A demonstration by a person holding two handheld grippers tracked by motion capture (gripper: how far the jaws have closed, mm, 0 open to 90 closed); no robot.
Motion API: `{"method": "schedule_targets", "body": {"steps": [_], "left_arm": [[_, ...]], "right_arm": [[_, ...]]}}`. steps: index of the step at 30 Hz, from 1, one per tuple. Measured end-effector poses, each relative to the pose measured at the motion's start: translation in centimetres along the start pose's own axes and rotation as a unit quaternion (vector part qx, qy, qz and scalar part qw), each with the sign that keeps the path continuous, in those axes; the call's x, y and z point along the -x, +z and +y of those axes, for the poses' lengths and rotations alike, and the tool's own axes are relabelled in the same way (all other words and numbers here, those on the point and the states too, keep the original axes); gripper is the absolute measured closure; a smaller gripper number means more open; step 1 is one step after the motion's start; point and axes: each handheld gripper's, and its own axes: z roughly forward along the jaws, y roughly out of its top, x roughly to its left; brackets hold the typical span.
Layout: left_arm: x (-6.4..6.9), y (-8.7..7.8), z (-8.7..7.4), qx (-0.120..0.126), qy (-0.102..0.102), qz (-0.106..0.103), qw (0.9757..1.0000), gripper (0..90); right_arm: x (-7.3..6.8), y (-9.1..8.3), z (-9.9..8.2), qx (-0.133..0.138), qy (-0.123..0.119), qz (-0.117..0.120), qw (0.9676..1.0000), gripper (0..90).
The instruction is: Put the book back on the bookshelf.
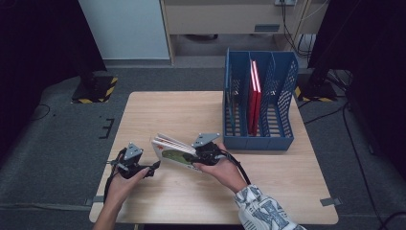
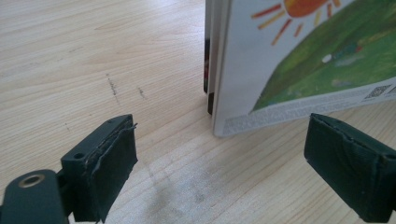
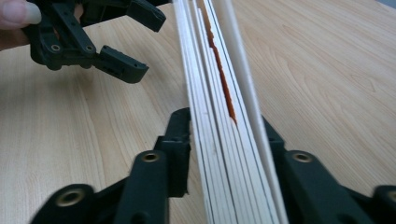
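A picture book with a green landscape and an orange sun on its cover is held tilted on its edge on the wooden table. My right gripper is shut on it, one jaw on each side of the stacked pages. My left gripper stands open just left of the book's near corner. Its two pads are wide apart with only bare table between them. From the right gripper view the left gripper is at the upper left, held by a hand.
A blue mesh file holder stands on the table's right rear, with red books upright in its middle slot. The table's near edge is close below both hands. Dark stands and cables lie on the floor around.
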Motion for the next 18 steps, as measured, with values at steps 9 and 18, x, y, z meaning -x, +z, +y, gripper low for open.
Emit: {"method": "schedule_targets", "body": {"steps": [9,18], "left_arm": [[-0.09,0.0,-0.04,-0.002,0.0,0.0,1.0,5.1],[-0.46,-0.27,-0.17,-0.002,-0.003,0.009,1.0,5.0]], "right_arm": [[0.26,-0.11,0.06,-0.003,-0.006,0.0,1.0,75.3],[-0.24,-0.4,0.47,0.002,0.002,-0.012,0.9999,75.5]]}}
